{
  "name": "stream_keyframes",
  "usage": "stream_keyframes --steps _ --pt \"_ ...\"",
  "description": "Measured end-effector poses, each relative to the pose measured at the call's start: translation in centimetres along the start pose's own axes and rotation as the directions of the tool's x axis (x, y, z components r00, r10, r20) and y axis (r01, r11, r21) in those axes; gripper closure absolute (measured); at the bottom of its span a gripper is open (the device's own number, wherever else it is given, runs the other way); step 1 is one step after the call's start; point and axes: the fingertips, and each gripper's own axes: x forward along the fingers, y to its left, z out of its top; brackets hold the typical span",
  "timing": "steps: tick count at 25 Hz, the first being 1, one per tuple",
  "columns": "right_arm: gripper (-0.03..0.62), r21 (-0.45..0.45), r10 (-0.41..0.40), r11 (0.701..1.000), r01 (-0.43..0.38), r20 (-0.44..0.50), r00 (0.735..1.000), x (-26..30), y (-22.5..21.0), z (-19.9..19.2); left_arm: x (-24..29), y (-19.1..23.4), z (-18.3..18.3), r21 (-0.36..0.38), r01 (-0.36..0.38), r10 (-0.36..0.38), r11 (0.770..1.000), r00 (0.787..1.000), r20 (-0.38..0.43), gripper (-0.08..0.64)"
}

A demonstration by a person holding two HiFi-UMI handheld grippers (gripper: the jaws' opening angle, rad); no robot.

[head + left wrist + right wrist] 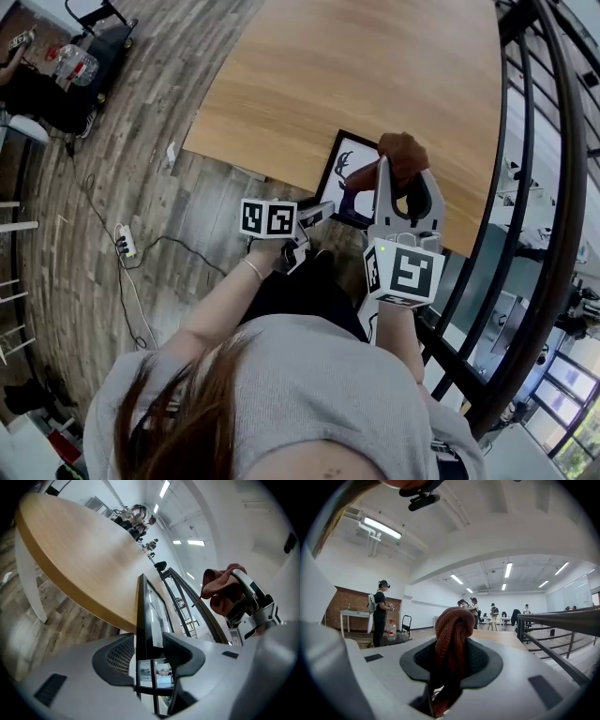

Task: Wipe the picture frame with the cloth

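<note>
Room: open hall with a grey-brown plank floor (122, 159), a black metal railing (534, 187) along the right, and a white power strip (125, 246) with trailing cable on the boards. Surface: light wood table (375, 84), bare top, rounded edge. Item 1: picture frame (349, 173), black border, glazed, white print bearing a dark deer silhouette; it stands tilted at the table's near edge. Item 2: left gripper (150, 653), pads pressed on either face of the frame near its lower corner, with the frame seen edge-on between them. Item 3: cloth (451, 639), rust-brown knit, bunched into a loop. Item 4: right gripper (451, 663), jaws pinching the cloth, held upright by the frame's upper right corner; whether cloth meets glass cannot be told. Markings: marker cube (267, 217) on each gripper, printed with black-and-white square patterns. Background: clear bottle (391, 630), red cap, label too small to read; people (379, 606) standing well apart.
</note>
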Motion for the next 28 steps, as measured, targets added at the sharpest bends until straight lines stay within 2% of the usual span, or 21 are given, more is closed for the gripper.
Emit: stream_keyframes --steps 5,7,9,11,13,16,19,20,23,24,26,28 --pt "0.459 0.013 0.007 1.0 -0.007 -0.013 1.0 1.0 -1.4 -0.8 1.9 -0.2 0.7 -0.101 0.102 -0.102 0.99 0.995 0.008 0.386" --pt "0.459 0.015 0.007 1.0 -0.006 -0.015 1.0 1.0 -1.5 -0.9 2.1 -0.6 0.7 -0.16 0.158 -0.157 0.974 0.987 0.018 0.439" --pt "0.459 0.012 0.006 1.0 -0.006 -0.011 1.0 0.6 -0.5 -0.8 1.5 -0.8 0.3 -0.198 0.202 -0.201 0.959 0.979 0.025 0.445" --pt "0.459 0.009 0.007 1.0 -0.007 -0.007 1.0 0.4 0.1 -0.6 0.8 -1.3 0.2 -0.242 0.261 -0.257 0.935 0.965 0.05 0.47" --pt "0.459 0.005 0.004 1.0 -0.004 -0.003 1.0 0.2 -0.1 -0.4 0.3 -2.5 0.4 -0.234 0.322 -0.314 0.918 0.947 0.072 0.491" --pt "0.459 -0.001 -0.007 1.0 0.007 0.01 1.0 -0.1 -0.7 0.2 -0.4 -4.5 0.6 -0.163 0.416 -0.406 0.895 0.909 0.089 0.499" --pt "0.459 -0.015 -0.014 1.0 0.015 0.031 0.999 0.0 -1.1 1.0 -0.7 -5.7 1.6 -0.118 0.476 -0.463 0.871 0.878 0.125 0.499" --pt "0.459 -0.02 -0.017 1.0 0.017 0.038 0.999 0.1 -1.3 1.3 -0.7 -6.2 2.1 -0.117 0.497 -0.482 0.86 0.865 0.137 0.499" --pt "0.459 -0.031 -0.022 0.999 0.024 0.056 0.998 -0.1 -1.4 2.3 -1.0 -8.1 3.2 -0.156 0.572 -0.544 0.805 0.818 0.188 0.5" --pt "0.459 -0.04 -0.022 0.999 0.025 0.061 0.998 -0.1 -1.5 2.8 -1.1 -8.7 3.7 -0.147 0.587 -0.557 0.796 0.806 0.201 0.501" --pt "0.459 -0.089 -0.019 0.996 0.026 0.08 0.997 0.3 -2.4 4.4 -0.7 -10.1 5.4 -0.103 0.618 -0.588 0.779 0.778 0.221 0.502" --pt "0.459 -0.179 -0.019 0.983 0.038 0.107 0.994 0.9 -3.5 6.9 -0.3 -11.9 7.5 -0.035 0.66 -0.636 0.751 0.736 0.232 0.502"
